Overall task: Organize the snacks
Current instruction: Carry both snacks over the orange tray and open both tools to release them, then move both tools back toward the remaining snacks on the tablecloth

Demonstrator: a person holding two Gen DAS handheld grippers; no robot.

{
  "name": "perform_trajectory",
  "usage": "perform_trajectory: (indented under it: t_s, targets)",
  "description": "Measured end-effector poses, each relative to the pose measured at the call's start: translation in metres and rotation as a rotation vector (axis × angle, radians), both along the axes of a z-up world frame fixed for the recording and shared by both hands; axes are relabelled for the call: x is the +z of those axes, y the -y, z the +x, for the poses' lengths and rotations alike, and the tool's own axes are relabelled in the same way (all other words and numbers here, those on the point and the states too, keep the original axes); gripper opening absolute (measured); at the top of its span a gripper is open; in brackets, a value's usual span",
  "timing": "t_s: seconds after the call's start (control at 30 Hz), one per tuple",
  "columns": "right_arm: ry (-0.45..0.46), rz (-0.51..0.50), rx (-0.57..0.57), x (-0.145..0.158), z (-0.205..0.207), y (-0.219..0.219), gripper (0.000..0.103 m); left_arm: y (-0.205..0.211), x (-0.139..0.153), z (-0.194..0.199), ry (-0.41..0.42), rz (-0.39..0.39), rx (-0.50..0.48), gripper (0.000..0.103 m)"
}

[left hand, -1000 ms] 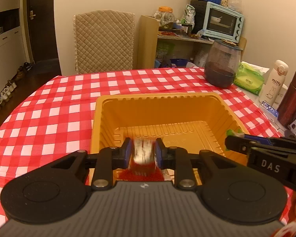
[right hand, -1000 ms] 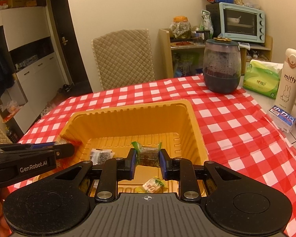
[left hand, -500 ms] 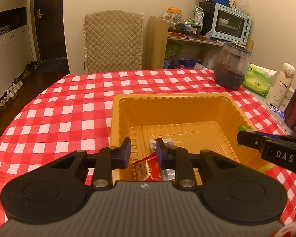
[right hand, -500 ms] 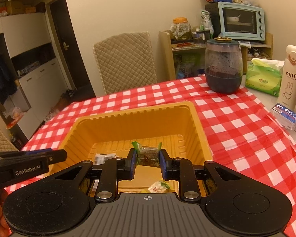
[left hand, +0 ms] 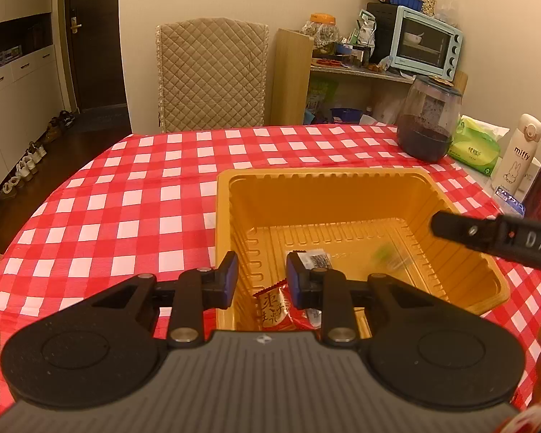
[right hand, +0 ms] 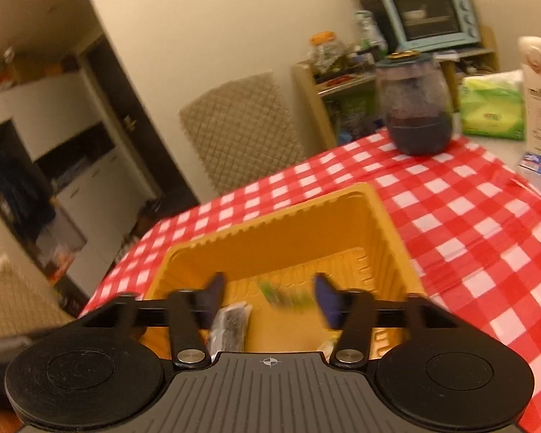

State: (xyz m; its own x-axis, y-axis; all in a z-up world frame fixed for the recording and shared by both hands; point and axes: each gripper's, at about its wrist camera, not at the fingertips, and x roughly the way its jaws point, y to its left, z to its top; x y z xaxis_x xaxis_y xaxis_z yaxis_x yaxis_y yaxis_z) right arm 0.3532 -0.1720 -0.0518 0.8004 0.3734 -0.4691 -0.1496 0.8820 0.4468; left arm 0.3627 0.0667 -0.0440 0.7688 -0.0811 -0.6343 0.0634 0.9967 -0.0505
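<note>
Left wrist view: the left gripper (left hand: 261,281) hangs over the near edge of the orange tray (left hand: 461,263), jaws apart and empty. Below them a red snack packet (left hand: 273,308) lies on the tray floor, with a dark snack packet (left hand: 315,258) just beyond it and a blurred green snack (left hand: 387,256) further right. The tray sits on the checkered desk (left hand: 126,187).

Right wrist view: the right gripper (right hand: 268,297) has its jaws wide apart; the green snack (right hand: 286,296), blurred, is between them, untouched, above the tray (right hand: 396,238).
</note>
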Motion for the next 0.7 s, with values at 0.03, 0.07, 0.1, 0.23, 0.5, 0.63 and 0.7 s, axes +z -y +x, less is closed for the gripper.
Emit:
perform_trajectory:
  t_s: [0.03, 0.07, 0.1, 0.23, 0.5, 0.63, 0.7]
  targets:
    - [-0.001, -0.001, -0.014, 0.001, 0.0, 0.003, 0.059, 0.0, 0.0, 0.0, -0.001, 0.0, -0.001, 0.026]
    - [-0.004, -0.002, -0.026, 0.002, 0.0, 0.005, 0.059, 0.0, 0.0, 0.0, 0.0, 0.0, -0.001, 0.026]
    - [-0.007, -0.001, -0.037, 0.002, 0.0, 0.007, 0.059, 0.0, 0.0, 0.0, -0.001, 0.0, -0.001, 0.026]
    - [-0.011, -0.015, -0.054, 0.003, -0.002, 0.011, 0.059, 0.001, 0.0, -0.002, 0.001, 0.006, -0.007, 0.027]
    - [0.018, -0.069, -0.055, 0.007, -0.01, 0.008, 0.059, 0.005, 0.002, -0.009, 0.002, 0.015, -0.013, 0.029]
    - [0.037, -0.093, -0.058, 0.01, -0.016, 0.007, 0.059, 0.008, 0.005, -0.014, 0.007, 0.02, -0.012, 0.03]
    - [0.043, -0.103, -0.058, 0.011, -0.021, 0.007, 0.059, 0.008, 0.007, -0.017, 0.01, 0.019, -0.01, 0.03]
